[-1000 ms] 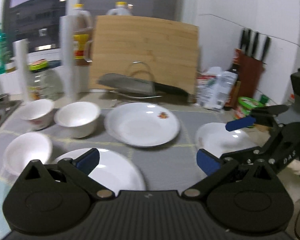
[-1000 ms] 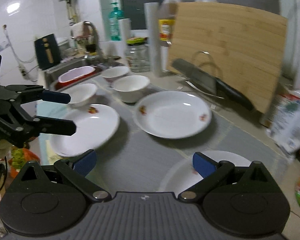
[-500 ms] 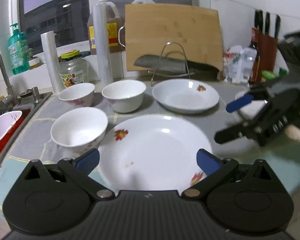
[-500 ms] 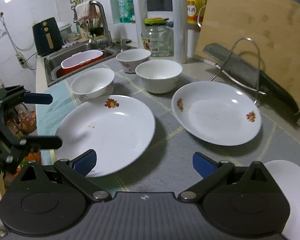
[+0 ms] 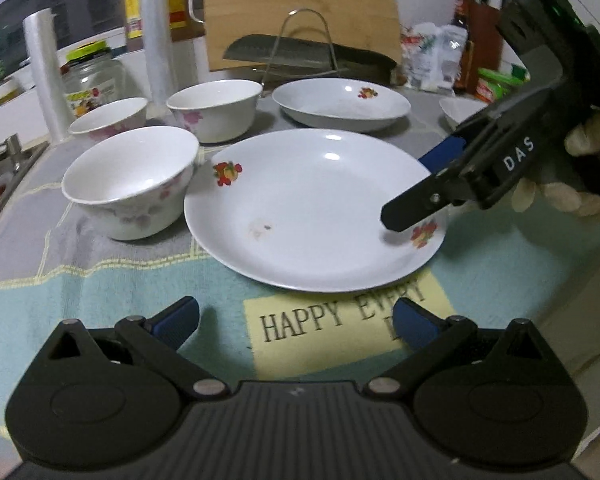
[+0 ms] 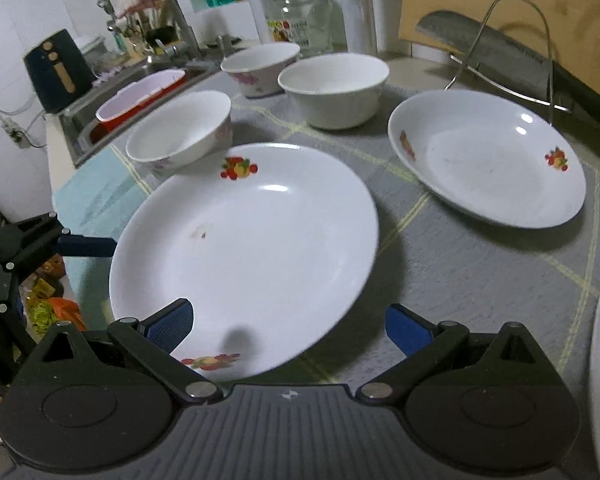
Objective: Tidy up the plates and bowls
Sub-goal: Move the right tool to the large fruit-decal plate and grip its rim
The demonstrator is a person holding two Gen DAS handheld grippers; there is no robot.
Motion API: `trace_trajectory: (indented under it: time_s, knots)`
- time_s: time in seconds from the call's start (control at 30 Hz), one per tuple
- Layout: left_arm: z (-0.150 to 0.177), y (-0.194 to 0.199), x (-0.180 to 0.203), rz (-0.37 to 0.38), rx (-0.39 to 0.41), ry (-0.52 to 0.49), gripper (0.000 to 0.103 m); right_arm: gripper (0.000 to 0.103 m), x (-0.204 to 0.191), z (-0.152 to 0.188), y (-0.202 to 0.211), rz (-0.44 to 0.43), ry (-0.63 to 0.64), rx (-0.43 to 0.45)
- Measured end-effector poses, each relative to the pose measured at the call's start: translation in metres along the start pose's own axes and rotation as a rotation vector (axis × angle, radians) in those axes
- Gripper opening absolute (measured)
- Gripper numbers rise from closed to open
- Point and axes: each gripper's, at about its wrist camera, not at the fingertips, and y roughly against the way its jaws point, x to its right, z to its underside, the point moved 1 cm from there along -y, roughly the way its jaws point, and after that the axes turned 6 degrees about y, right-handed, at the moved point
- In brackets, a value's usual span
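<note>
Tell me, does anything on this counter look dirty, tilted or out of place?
The big plate nearest the grippers has a small brownish smear near its middle, so it isn't quite clean. Otherwise the three bowls and the other plates sit upright on the mat; nothing looks spilled or broken.

Cleaver (image 5: 300, 53) on rack, chopping bd (image 5: 300, 0)

Both the left claw (image 5: 294, 322) and right claw (image 6: 288, 326) gape wide, empty.
</note>
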Motion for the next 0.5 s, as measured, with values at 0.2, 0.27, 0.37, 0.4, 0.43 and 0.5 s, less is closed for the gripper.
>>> trace_trajectory:
  time_s: [0.2, 0.27, 0.37, 0.4, 0.43, 0.5]
  knots:
    - [0.003, -0.007, -0.007, 0.057, -0.007, -0.029, 0.102, 0.103, -0.009, -0.004, -0.012, 0.057, 0.024, -0.008]
    - [0.001, -0.009, -0.008, 0.063, -0.004, -0.03, 0.102, 0.103, -0.009, -0.007, -0.014, 0.061, 0.032, -0.014]
    - [-0.001, -0.012, -0.01, 0.065, 0.006, -0.032, 0.102, 0.103, -0.01, -0.012, -0.019, 0.081, 0.072, -0.029]
    - [-0.002, -0.013, -0.01, 0.064, 0.007, -0.031, 0.102, 0.103, -0.011, -0.014, -0.021, 0.088, 0.089, -0.034]
    - [-0.003, -0.014, -0.01, 0.062, 0.009, -0.03, 0.102, 0.103, -0.011, -0.015, -0.023, 0.096, 0.109, -0.039]
    - [-0.005, -0.017, -0.011, 0.061, 0.009, -0.03, 0.103, 0.103, -0.009, -0.017, -0.025, 0.085, 0.125, -0.04]
